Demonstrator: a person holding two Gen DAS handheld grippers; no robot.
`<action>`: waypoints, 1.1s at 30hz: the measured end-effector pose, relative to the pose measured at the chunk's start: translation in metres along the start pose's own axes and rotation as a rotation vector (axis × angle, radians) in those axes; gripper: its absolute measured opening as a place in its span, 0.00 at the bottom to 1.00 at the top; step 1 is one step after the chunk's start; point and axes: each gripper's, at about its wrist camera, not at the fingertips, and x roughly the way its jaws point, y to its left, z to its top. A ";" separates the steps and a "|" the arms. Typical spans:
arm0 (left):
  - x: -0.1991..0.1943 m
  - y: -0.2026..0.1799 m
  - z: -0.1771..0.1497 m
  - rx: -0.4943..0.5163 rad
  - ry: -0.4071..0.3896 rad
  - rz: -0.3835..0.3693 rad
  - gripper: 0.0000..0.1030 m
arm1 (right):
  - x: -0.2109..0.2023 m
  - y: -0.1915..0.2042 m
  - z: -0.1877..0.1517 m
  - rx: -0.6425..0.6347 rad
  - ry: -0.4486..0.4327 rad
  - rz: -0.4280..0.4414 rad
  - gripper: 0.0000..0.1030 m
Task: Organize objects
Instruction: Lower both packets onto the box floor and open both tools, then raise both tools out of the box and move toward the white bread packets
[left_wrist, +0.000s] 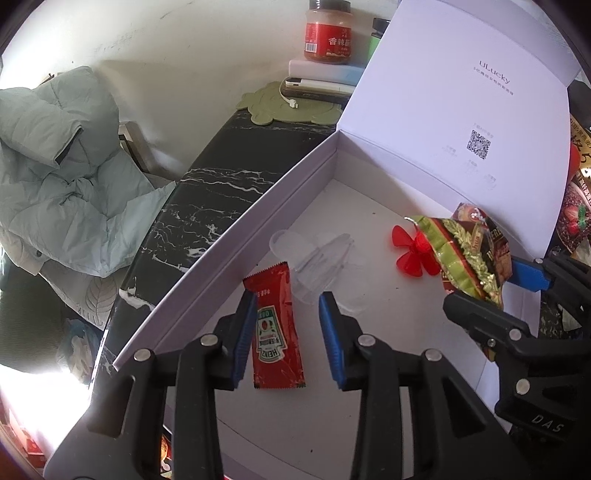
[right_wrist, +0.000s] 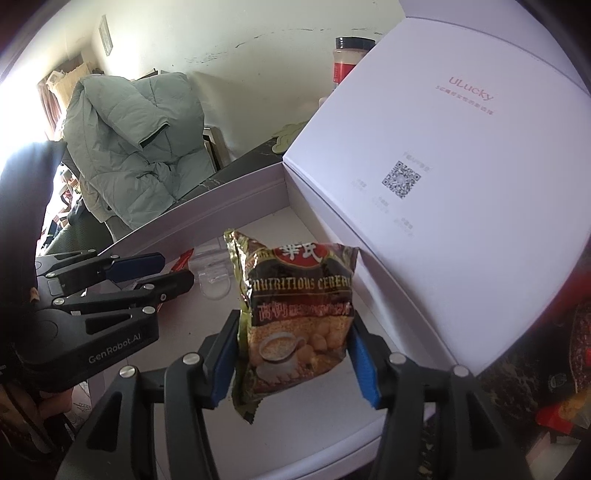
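Cereal sachet (right_wrist: 295, 317) is pinched between the pads of the right hand-held gripper (right_wrist: 293, 354), hanging above the floor of the open white box (left_wrist: 229, 236), toward the side near the raised lid (left_wrist: 461, 110). Left hand-held gripper (left_wrist: 286, 332) sits spread wide and holds nothing, poised over the Heinz ketchup packet (left_wrist: 277, 328), which lies flat on the box floor near the left wall. Also inside the box: a clear plastic piece (left_wrist: 321, 262) just beyond the ketchup, and a red propeller (left_wrist: 410, 251) next to the sachet. Likely step: drop the sachet in the box. Risks: the grip looks to be on the bag's soft sides, so it may slip or swing and land on the propeller, or tip against the lid instead of lying flat. The two grippers are close together over the box, so a lateral move by either could clip the other. Box sits on the dark marble counter (left_wrist: 207, 199); a hard nudge to the wall could shift it.
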 end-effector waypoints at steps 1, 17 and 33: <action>0.000 0.000 0.000 0.000 0.000 0.001 0.34 | -0.001 0.000 0.000 -0.002 0.001 -0.003 0.55; -0.053 0.002 -0.001 0.004 -0.088 0.058 0.48 | -0.041 0.009 -0.005 0.004 -0.065 -0.024 0.56; -0.116 0.007 -0.020 -0.013 -0.165 0.054 0.62 | -0.106 0.033 -0.016 -0.016 -0.153 -0.055 0.63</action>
